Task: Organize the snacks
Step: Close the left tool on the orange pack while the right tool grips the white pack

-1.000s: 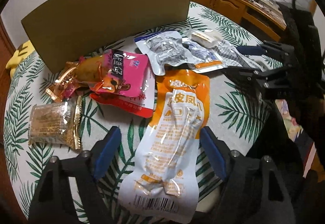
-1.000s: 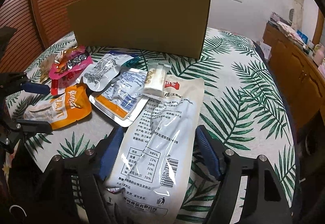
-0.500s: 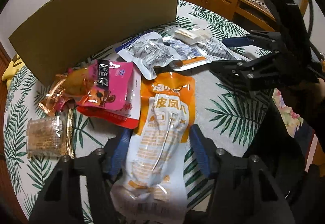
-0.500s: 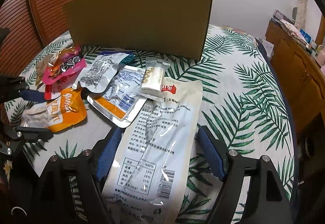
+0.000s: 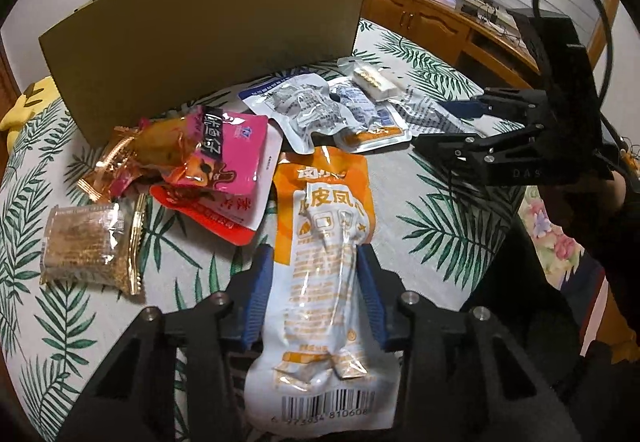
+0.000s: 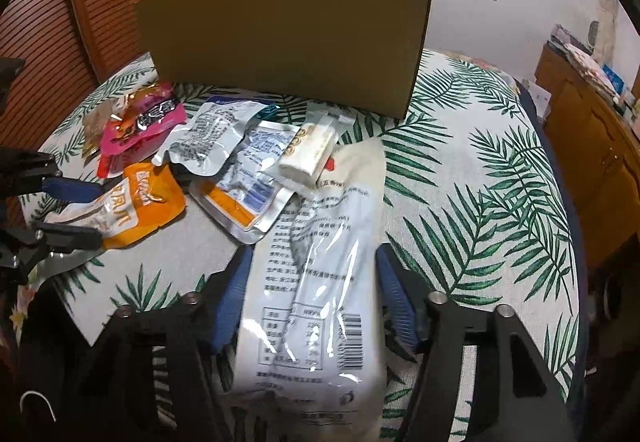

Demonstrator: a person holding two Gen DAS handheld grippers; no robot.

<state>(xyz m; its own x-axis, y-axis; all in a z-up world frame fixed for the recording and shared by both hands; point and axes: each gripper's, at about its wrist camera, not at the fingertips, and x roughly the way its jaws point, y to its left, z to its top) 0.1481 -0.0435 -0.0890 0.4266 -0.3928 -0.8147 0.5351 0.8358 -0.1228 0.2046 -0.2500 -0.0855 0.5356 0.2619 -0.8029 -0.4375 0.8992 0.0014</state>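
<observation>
My left gripper (image 5: 316, 266) is shut on the orange and white snack pouch (image 5: 324, 242), squeezing its sides; the pouch also shows in the right wrist view (image 6: 132, 209). My right gripper (image 6: 316, 270) straddles a long white and clear snack bag (image 6: 320, 282), its blue pads close to the bag's sides with a small gap showing. A pink packet (image 5: 228, 149), a gold-wrapped cake (image 5: 88, 246), silver pouches (image 5: 312, 109) and a small white bar (image 6: 308, 153) lie in a pile on the table.
A curved cardboard sheet (image 5: 208, 33) stands upright behind the pile. The round table (image 6: 480, 169) has a palm-leaf cloth. A wooden cabinet (image 6: 592, 145) stands to the right, a slatted wooden door (image 6: 80, 1) to the left.
My left gripper has closed from wide open onto the orange pouch. My right gripper's fingers have narrowed toward the long white bag.
</observation>
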